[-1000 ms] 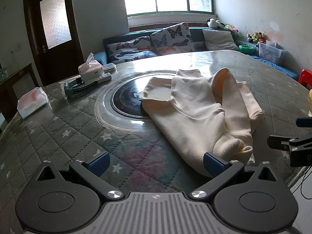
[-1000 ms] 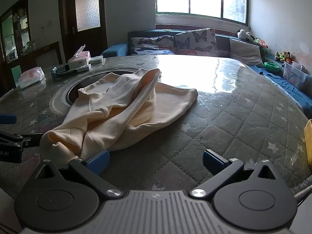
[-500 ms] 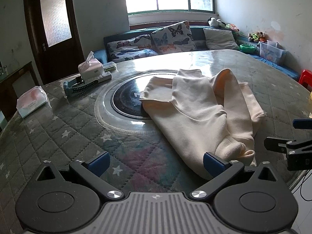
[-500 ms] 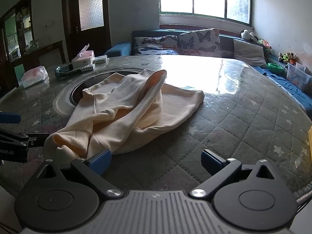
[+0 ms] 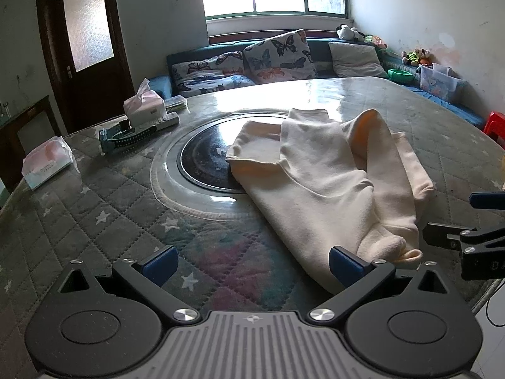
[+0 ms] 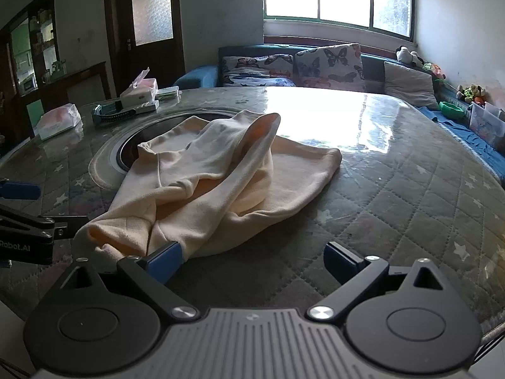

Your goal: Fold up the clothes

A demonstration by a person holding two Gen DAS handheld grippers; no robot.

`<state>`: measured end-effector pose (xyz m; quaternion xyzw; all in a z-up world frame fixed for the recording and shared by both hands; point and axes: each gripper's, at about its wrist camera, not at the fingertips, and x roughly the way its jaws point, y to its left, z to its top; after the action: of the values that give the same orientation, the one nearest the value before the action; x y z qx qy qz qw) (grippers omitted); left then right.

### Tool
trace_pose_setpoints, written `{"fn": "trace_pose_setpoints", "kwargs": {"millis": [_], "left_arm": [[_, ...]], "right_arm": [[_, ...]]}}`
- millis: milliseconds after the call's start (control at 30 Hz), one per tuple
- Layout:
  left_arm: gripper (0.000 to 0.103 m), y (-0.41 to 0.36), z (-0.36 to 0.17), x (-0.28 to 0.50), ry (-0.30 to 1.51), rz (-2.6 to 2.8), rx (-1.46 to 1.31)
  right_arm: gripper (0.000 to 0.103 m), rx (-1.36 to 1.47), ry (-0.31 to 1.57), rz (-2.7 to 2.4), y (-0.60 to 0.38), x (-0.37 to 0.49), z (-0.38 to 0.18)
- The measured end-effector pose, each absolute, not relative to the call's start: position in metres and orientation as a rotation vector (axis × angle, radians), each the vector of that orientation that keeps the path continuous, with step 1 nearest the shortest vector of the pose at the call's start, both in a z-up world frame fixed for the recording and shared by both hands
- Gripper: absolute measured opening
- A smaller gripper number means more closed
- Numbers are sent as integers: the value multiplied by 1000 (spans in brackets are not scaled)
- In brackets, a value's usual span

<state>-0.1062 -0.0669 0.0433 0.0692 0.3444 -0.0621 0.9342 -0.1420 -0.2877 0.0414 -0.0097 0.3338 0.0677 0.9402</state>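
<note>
A cream garment (image 5: 328, 183) lies crumpled on the quilted round table (image 5: 94, 208), partly over the dark centre disc (image 5: 205, 161). It also shows in the right wrist view (image 6: 214, 186). My left gripper (image 5: 252, 263) is open and empty just above the table, its right finger beside the garment's near cuff (image 5: 391, 248). My right gripper (image 6: 252, 260) is open and empty, its left finger at the garment's near edge. Each gripper shows at the edge of the other's view.
Tissue boxes (image 5: 145, 105) (image 5: 47, 162), a remote and a dark strap-like object (image 5: 126, 137) lie at the table's far left. A sofa with butterfly cushions (image 5: 277, 53) stands behind. The table's near edge is just below both grippers.
Both grippers have moved slightly forward and closer to the garment's near end. The garment has not moved.
</note>
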Motion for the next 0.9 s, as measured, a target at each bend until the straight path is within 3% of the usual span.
{"fn": "trace_pose_setpoints", "kwargs": {"millis": [900], "left_arm": [[103,-69,42,-138,702,-113,188]], "right_arm": [[96,-49,675,150,-285,-165,42]]}}
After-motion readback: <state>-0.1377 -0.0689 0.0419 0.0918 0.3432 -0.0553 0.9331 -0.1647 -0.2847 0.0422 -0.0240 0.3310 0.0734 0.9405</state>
